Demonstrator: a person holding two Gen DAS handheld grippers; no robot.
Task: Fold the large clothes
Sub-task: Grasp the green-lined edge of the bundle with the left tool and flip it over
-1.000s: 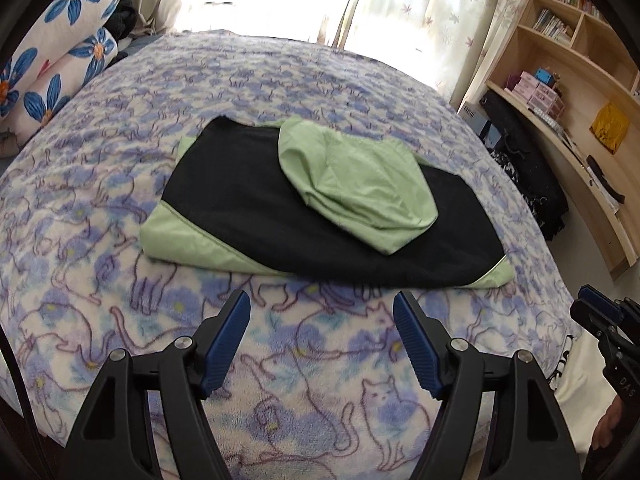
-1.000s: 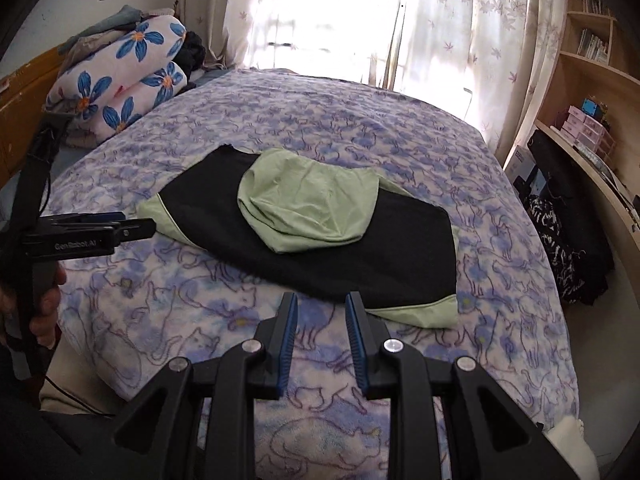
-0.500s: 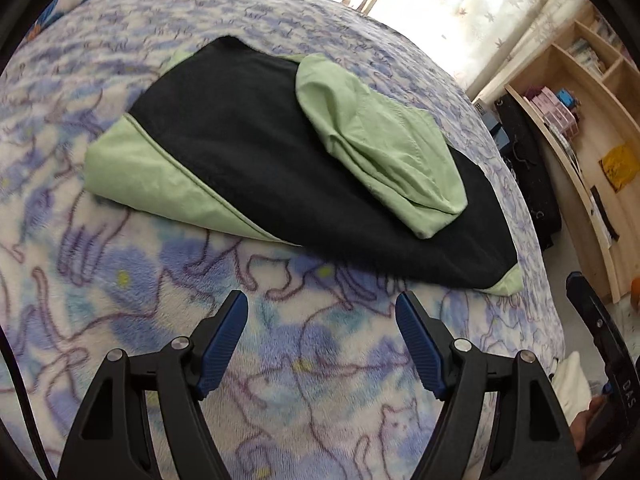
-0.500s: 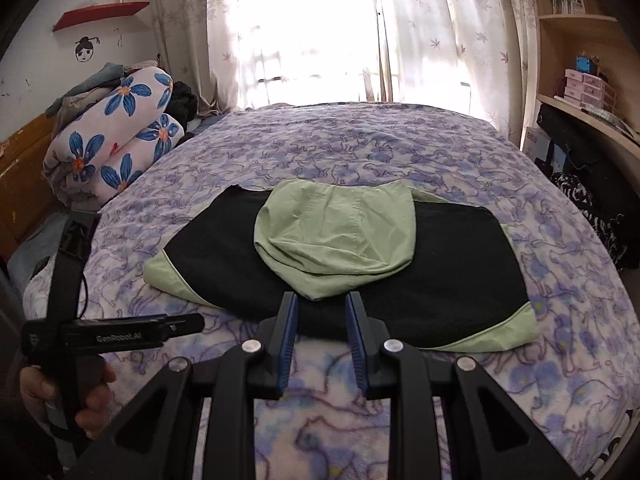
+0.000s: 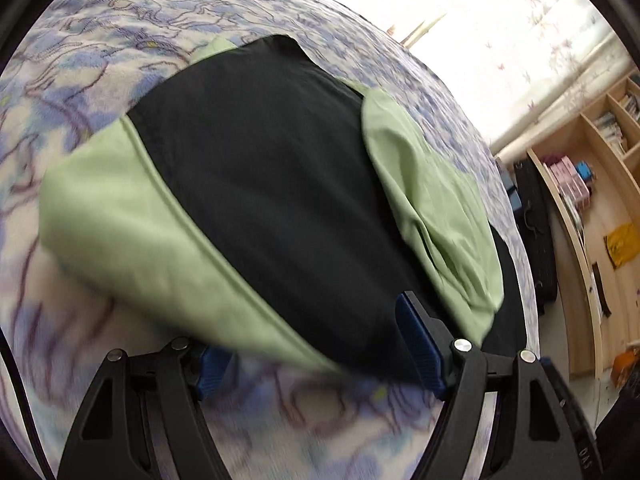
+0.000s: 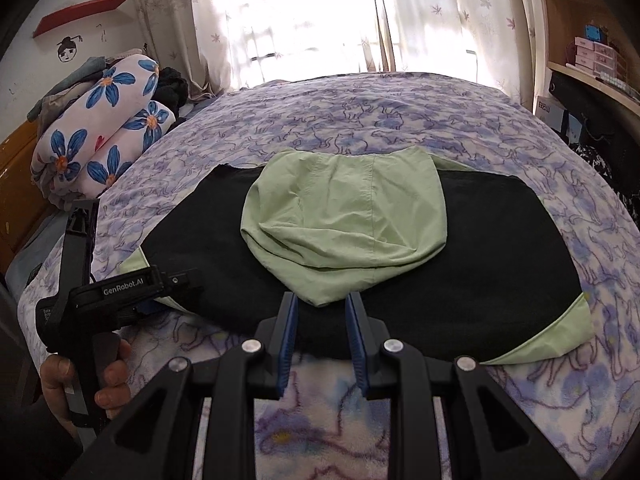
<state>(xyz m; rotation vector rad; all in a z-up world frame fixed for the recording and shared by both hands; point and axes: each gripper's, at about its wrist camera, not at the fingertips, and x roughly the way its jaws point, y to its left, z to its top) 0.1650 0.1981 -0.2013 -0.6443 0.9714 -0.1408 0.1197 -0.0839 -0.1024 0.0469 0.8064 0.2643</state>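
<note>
The black-and-green garment (image 6: pixel 460 280), already partly folded with its green hood (image 6: pixel 348 220) on top, lies across the bed (image 6: pixel 360 112) toward its near edge. Your left gripper (image 5: pixel 316 344), jaws spread, straddles the garment's near hem. Your right gripper (image 6: pixel 320 340) hovers above that hem, jaws apart but narrow. Risk: pinching the fleece bedcover along with the hem, or spilling the hood off.

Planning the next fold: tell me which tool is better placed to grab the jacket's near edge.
Left. The left tool is open with the jacket edge already between its fingers. The right tool is nearly closed, at the near edge below the hood.
</note>
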